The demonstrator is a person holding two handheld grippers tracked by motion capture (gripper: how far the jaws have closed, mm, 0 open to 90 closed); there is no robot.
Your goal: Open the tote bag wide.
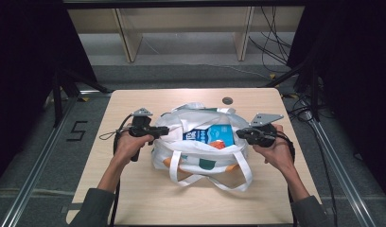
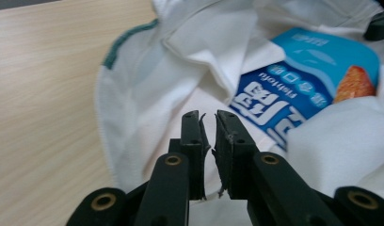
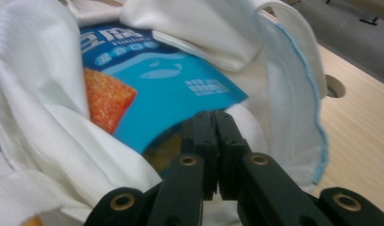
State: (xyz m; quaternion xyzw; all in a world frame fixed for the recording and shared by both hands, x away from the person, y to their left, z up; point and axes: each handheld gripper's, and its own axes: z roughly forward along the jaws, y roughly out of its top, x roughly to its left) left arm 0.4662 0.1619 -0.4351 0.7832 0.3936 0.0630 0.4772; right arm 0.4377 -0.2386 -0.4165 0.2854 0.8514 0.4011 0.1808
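The left gripper [image 2: 208, 123] is open only a narrow slit over the white bag [image 1: 200, 151] on the table [image 1: 134, 189]. The right gripper [image 3: 214, 123] is fully closed beside the blue packet [image 3: 166, 89] inside; whether it pinches anything, I cannot tell.

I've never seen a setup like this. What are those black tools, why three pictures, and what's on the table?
No robot here: a person holds a hand-operated gripper in each hand. The high view looks down on the table; the other two come from cameras riding on the grippers. A white bag lies open on the table with a blue packet inside. The left gripper and right gripper sit at the bag's two sides. The left's jaws are nearly closed, with a thin edge of something between them, perhaps the cloth; the right's are shut, whether on cloth I cannot tell.
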